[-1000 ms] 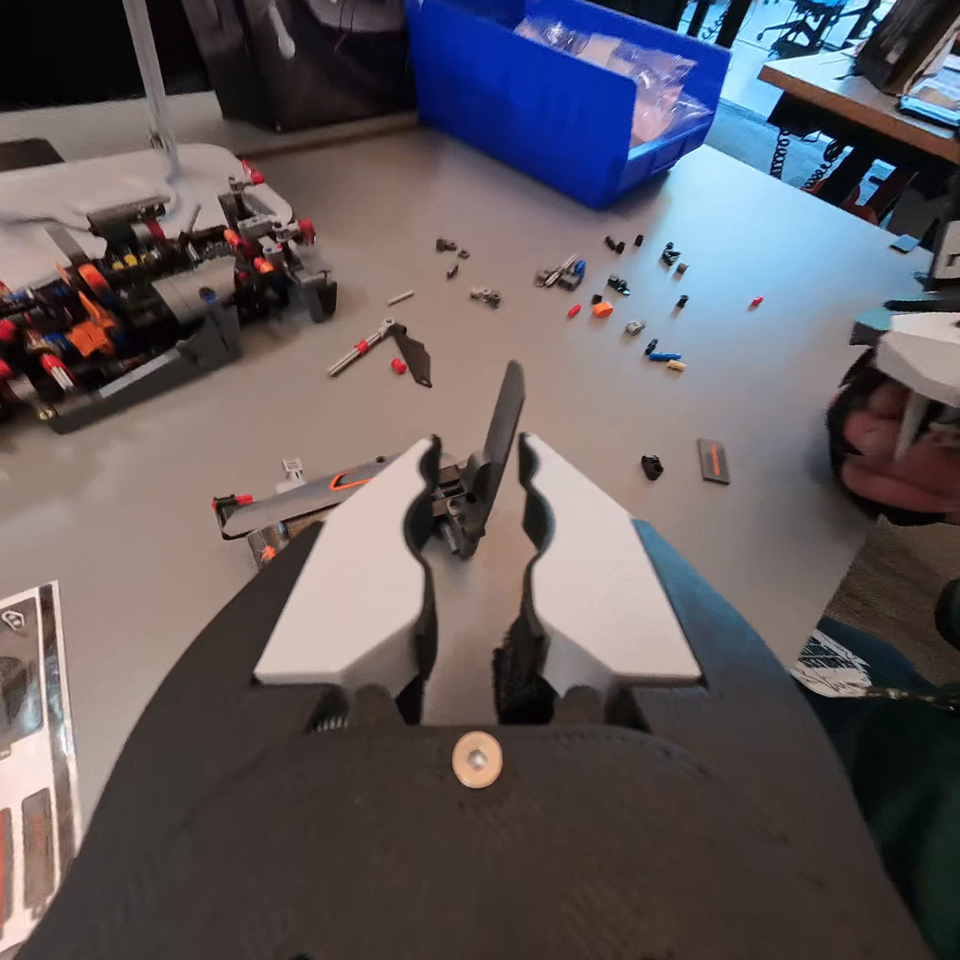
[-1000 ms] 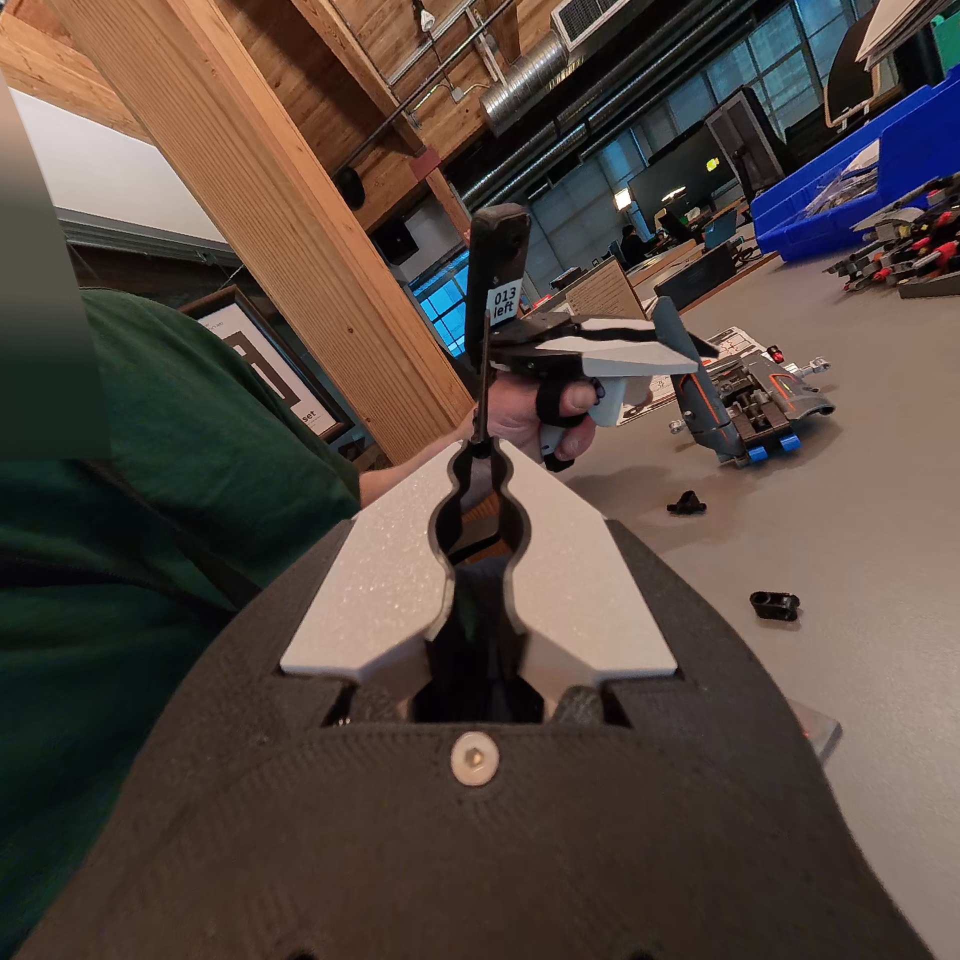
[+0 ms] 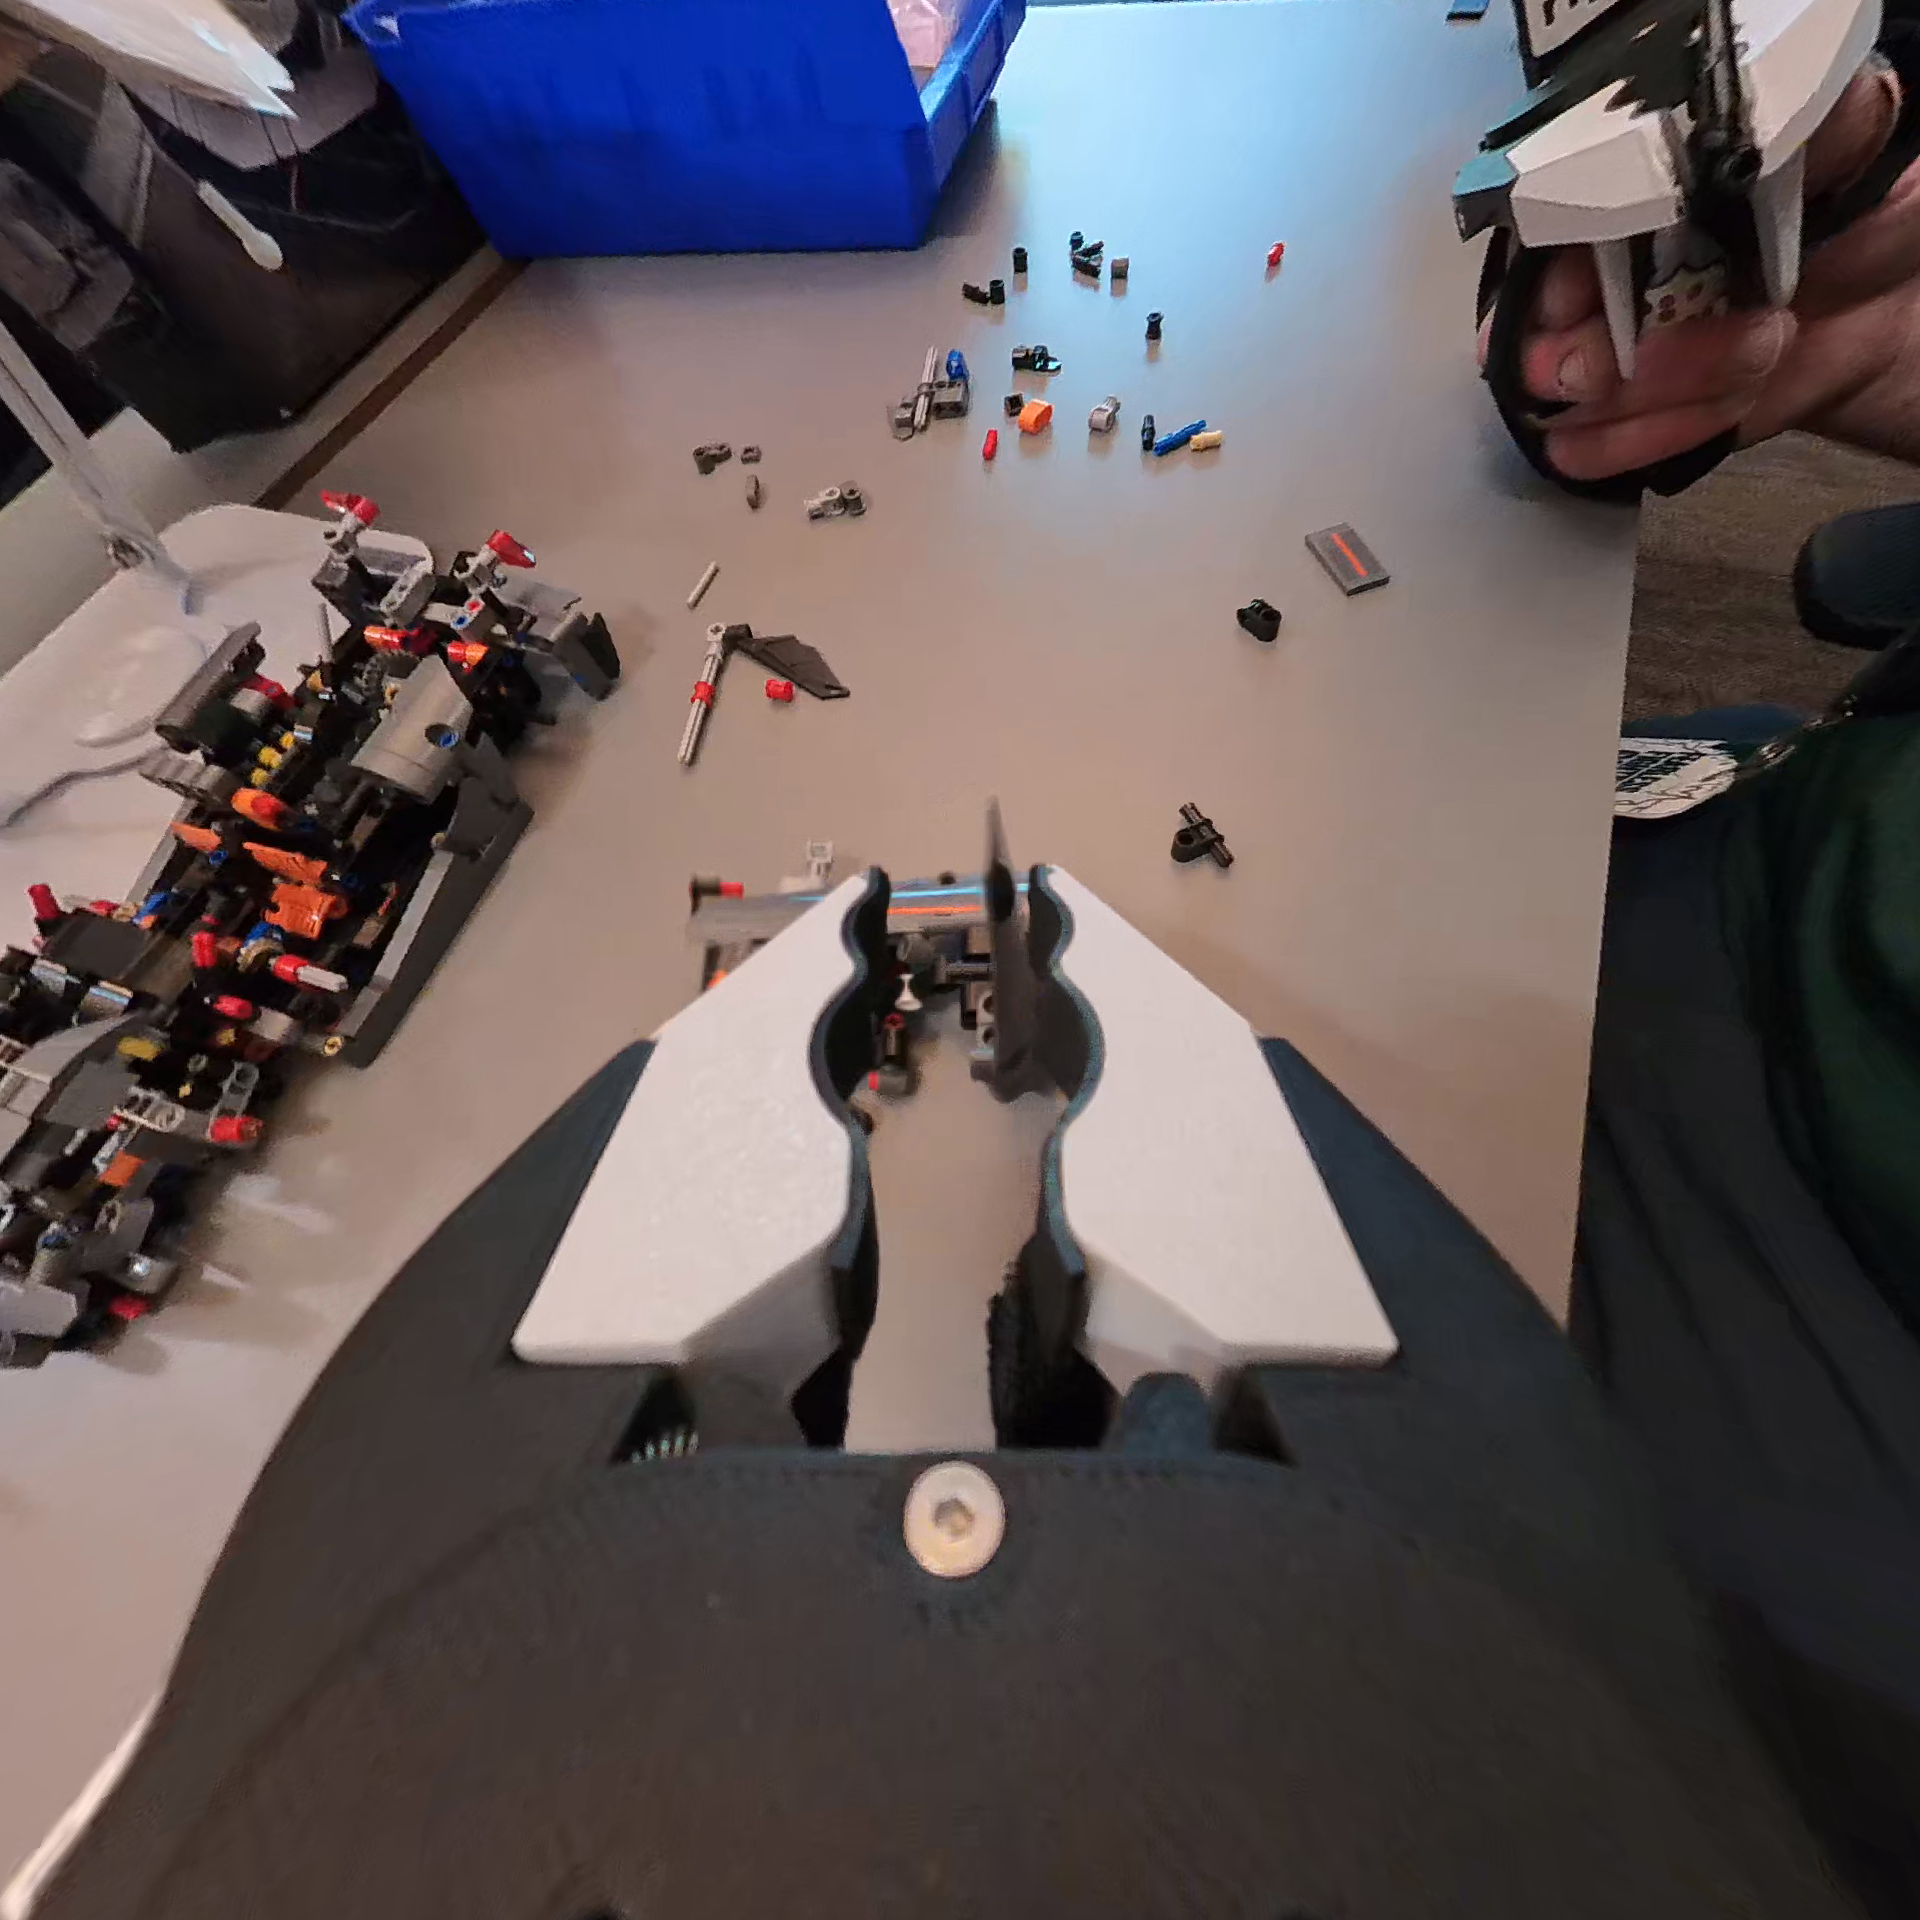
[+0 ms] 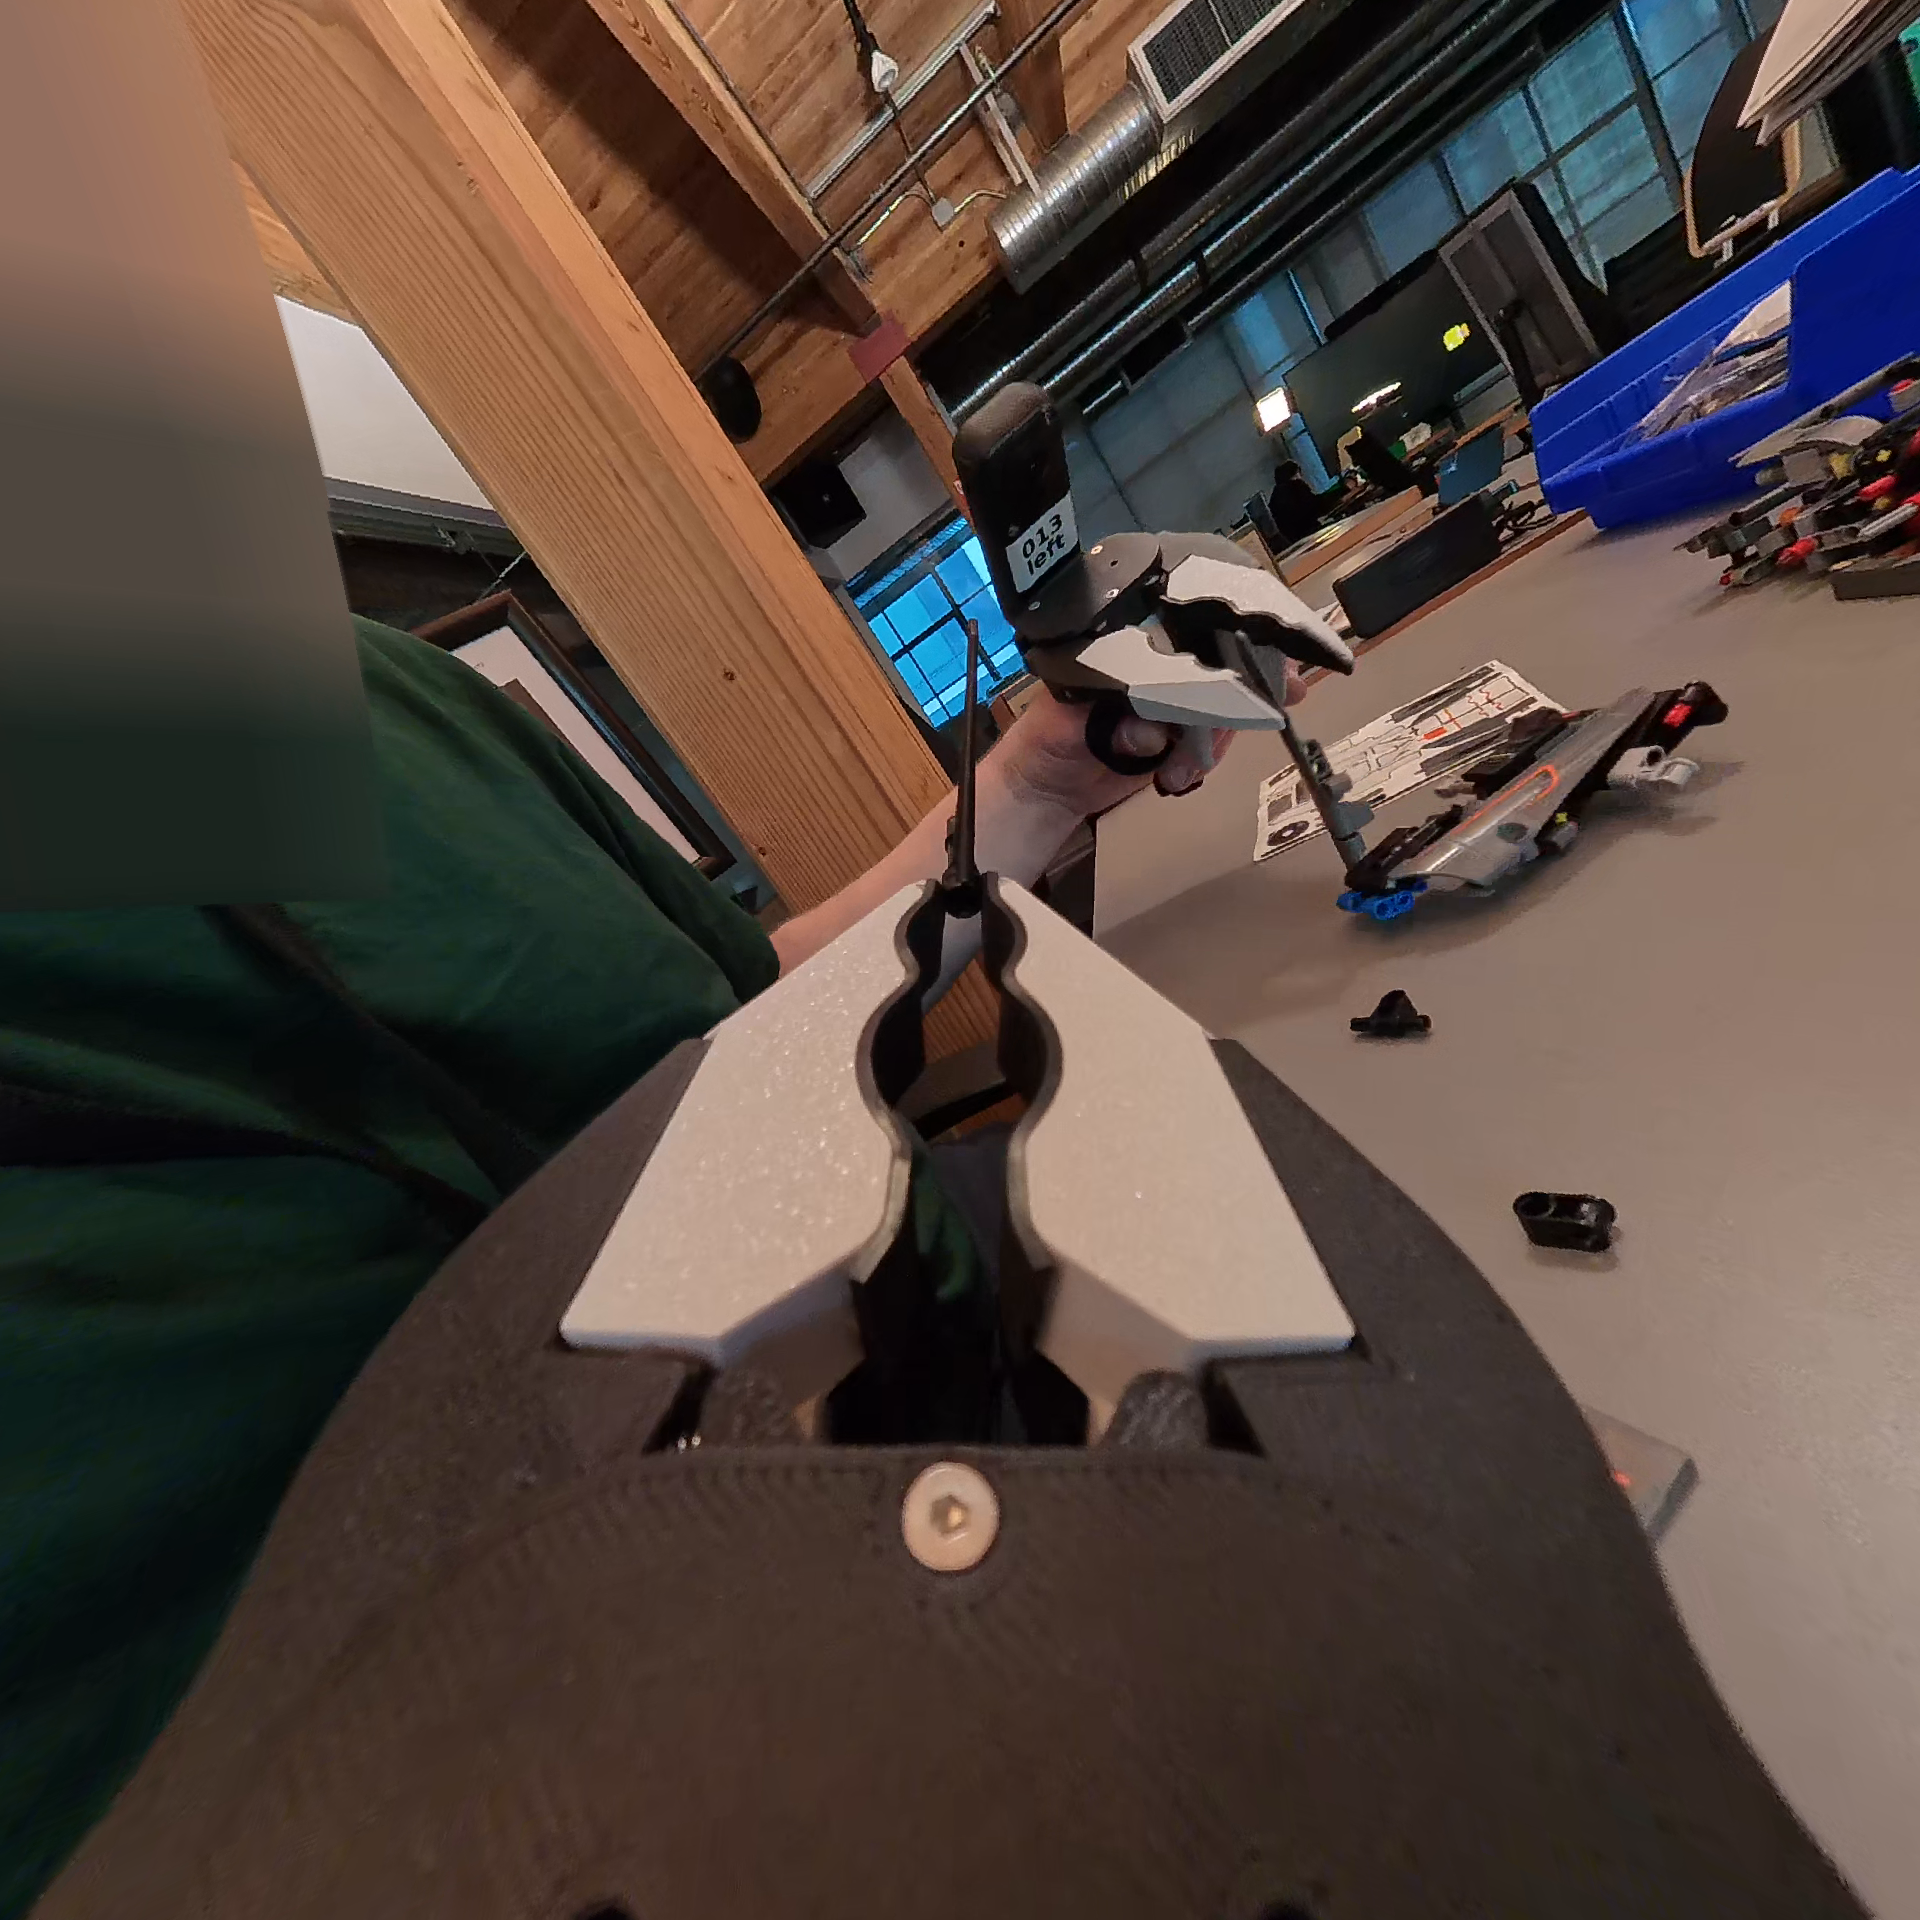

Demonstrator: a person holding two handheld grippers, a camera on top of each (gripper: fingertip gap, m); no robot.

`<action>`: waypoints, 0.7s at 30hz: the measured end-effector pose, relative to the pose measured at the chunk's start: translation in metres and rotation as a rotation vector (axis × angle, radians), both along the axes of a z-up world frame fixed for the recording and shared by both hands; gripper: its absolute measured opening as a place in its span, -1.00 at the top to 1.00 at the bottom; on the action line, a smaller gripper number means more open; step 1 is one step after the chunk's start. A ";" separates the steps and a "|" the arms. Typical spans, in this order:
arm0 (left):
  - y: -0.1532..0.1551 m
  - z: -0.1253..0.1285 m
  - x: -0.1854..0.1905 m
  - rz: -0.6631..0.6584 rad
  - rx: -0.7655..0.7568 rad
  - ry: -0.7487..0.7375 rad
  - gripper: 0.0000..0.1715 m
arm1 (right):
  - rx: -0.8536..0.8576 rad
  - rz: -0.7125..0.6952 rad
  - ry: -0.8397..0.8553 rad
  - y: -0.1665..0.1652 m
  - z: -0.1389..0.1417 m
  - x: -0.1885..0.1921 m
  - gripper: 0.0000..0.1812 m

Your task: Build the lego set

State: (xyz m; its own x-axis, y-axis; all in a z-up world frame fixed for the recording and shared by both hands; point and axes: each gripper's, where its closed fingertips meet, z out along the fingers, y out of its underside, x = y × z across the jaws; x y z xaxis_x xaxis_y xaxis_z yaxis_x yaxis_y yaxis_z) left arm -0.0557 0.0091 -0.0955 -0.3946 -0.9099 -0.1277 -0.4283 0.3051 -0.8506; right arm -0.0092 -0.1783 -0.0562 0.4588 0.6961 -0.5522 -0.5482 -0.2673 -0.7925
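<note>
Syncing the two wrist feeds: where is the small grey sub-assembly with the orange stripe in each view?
Left wrist view: small grey sub-assembly, centre, on the table just beyond the left gripper.
Right wrist view, right of centre, below the left gripper.
Shared landmark: blue bin.

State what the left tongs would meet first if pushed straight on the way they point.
Most likely the small grey model on the table just beyond the left tongs; a dark fin between them seems to rise from it, though depth is unclear.
</note>
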 end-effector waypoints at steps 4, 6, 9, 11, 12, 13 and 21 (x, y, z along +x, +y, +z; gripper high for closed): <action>-0.004 -0.008 -0.004 0.009 -0.004 0.015 0.70 | -0.004 0.003 0.006 0.001 0.000 0.001 0.95; -0.004 -0.009 -0.005 0.012 -0.006 0.017 0.70 | -0.010 0.001 0.004 0.002 -0.001 0.002 0.95; -0.005 -0.010 -0.007 -0.003 -0.016 0.015 0.76 | -0.021 -0.004 -0.001 0.005 -0.002 0.003 0.95; -0.006 -0.010 -0.009 -0.010 -0.008 0.017 0.82 | -0.028 -0.009 -0.006 0.007 -0.003 0.003 0.95; -0.006 -0.010 -0.009 -0.017 -0.003 0.014 0.87 | -0.032 -0.011 -0.009 0.008 -0.004 0.003 0.95; -0.005 -0.009 -0.009 -0.017 -0.001 0.008 0.90 | -0.036 -0.013 -0.012 0.009 -0.005 0.004 0.95; 0.001 -0.012 -0.014 -0.010 0.017 0.005 0.86 | -0.063 -0.035 -0.030 0.017 -0.009 0.006 0.95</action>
